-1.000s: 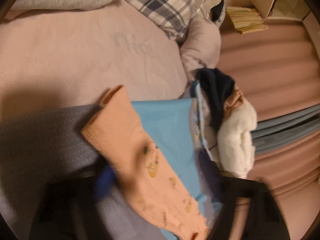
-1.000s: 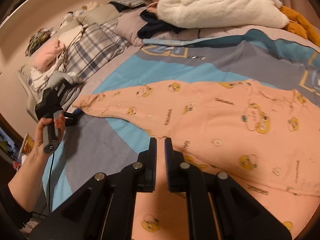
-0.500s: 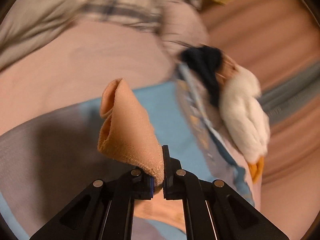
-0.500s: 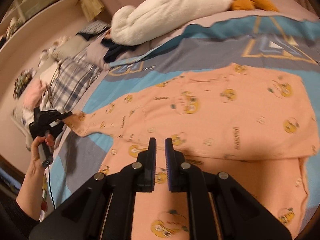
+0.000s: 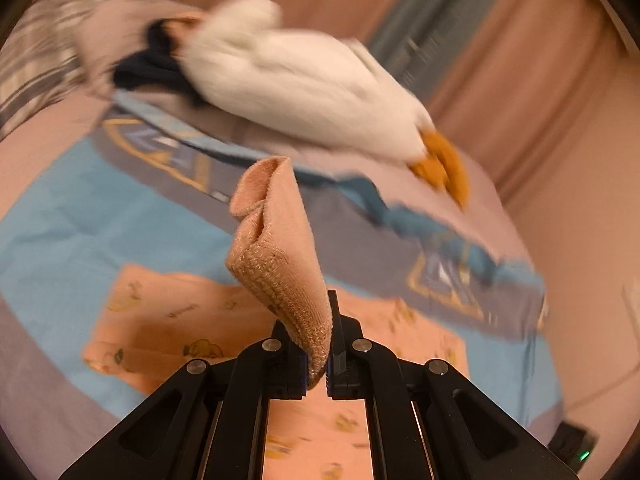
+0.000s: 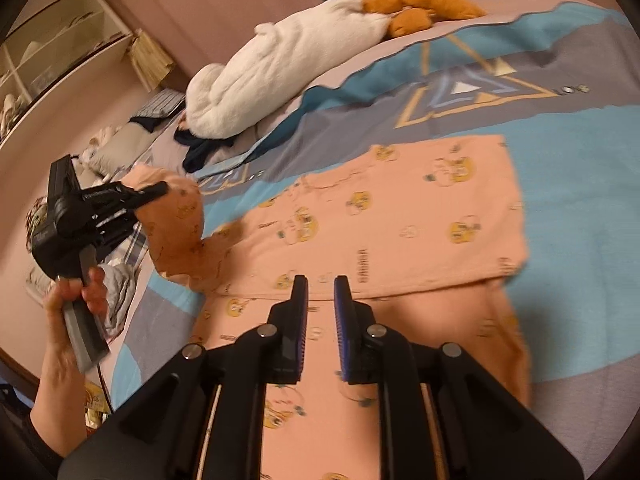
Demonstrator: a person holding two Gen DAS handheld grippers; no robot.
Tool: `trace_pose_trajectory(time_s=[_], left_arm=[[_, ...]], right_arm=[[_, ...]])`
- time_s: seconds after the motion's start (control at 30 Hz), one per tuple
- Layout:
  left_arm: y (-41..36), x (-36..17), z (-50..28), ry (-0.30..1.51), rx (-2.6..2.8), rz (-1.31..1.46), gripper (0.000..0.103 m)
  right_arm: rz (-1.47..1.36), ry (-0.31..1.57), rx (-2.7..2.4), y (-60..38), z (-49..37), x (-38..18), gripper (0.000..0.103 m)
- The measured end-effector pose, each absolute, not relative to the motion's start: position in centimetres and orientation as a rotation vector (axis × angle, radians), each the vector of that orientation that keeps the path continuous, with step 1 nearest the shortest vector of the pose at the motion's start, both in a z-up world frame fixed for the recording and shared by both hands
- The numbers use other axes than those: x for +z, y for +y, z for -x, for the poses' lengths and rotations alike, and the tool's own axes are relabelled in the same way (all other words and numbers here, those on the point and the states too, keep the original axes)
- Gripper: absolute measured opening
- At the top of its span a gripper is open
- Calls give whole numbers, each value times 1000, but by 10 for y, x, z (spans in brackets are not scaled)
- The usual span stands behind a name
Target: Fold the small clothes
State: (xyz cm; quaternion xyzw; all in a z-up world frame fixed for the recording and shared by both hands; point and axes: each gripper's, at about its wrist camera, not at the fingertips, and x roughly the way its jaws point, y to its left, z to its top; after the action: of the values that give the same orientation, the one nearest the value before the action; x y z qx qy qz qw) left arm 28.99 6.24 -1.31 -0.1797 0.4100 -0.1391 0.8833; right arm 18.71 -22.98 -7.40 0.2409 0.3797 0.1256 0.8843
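At lower centre, left gripper [image 5: 317,364] clamped on pyjama sleeve cuff [image 5: 276,264], lifted for folding; body fold left.

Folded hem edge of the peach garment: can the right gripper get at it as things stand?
Probably yes. The right gripper hangs open just above the hem edge, nothing between; the left gripper holds the sleeve off to the side.

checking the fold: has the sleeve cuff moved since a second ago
Yes. The left gripper, shut on the sleeve cuff, has lifted it off the bedspread toward the shirt body.
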Motion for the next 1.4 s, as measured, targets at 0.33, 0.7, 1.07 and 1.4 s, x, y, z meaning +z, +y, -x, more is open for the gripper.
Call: trace_pose_trajectory(time_s=[0.33, 0.7, 1.07, 1.4], left_arm=[[-69, -86, -270, 1062, -362, 130, 25], [-39, -83, -227, 1041, -484, 185, 77], [77, -91, -194, 1028, -288, 210, 77], [140, -96, -188, 1004, -195, 340, 77]], right_arm=[[-703, 830, 194, -280, -182, -107, 37], [-845, 835, 239, -276, -199, -116, 55], [-641, 952, 223, -225, -259, -119, 52], [-370, 999, 189, -184, -287, -113, 5]])
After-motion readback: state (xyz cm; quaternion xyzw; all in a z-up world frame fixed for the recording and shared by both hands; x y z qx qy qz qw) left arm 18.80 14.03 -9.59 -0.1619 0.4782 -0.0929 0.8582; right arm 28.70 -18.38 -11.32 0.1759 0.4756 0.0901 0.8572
